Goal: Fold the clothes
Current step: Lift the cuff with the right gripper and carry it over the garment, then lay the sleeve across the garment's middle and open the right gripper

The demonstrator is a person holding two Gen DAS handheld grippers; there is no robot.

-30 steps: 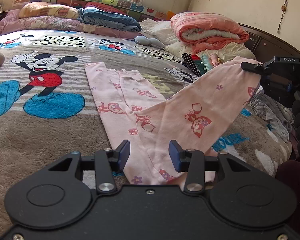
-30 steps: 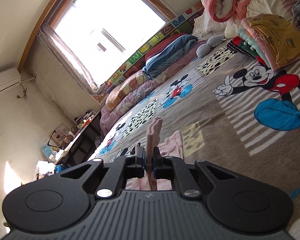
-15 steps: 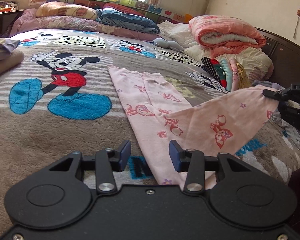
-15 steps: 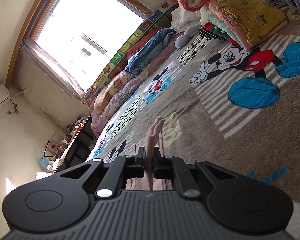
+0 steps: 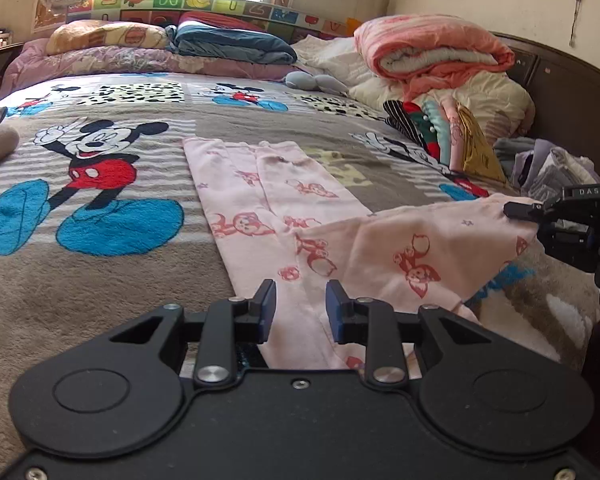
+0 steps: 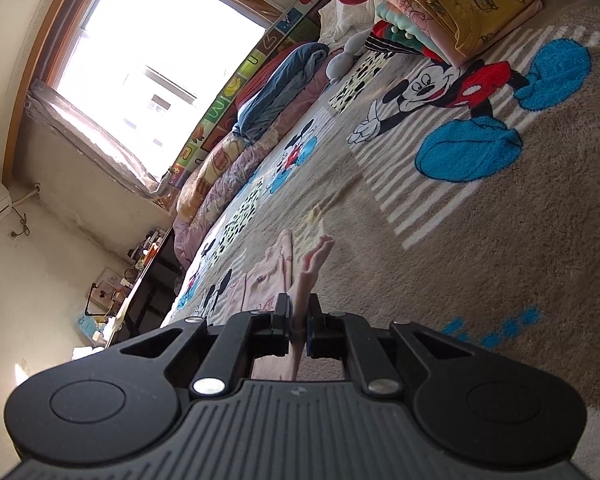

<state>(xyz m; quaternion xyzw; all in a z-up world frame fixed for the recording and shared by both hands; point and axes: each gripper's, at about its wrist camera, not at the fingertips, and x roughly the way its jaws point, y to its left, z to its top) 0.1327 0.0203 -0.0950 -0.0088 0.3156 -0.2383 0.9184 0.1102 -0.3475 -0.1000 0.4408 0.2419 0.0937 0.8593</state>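
Pink printed pants [image 5: 268, 196] lie lengthwise on the cartoon-mouse blanket [image 5: 100, 264]. One end of the garment is pulled out to the right, where my right gripper [image 5: 518, 210] is shut on its corner, low over the bed. In the right wrist view the pinched pink cloth [image 6: 314, 268] sticks up between the closed fingers of that gripper [image 6: 298, 320]. My left gripper [image 5: 300, 306] is open just above the near part of the pants, with nothing between its blue pads.
A stack of folded clothes [image 5: 452, 140] sits at the right, backed by a rolled orange quilt [image 5: 436, 52] and pillows. Loose grey garments [image 5: 552, 168] lie by the dark headboard [image 5: 572, 96]. Bedding [image 5: 228, 42] lines the far side under the window.
My right gripper has carried the pinched corner lower and further right, flattening the lifted flap toward the bed. The left gripper stays open over the near end.
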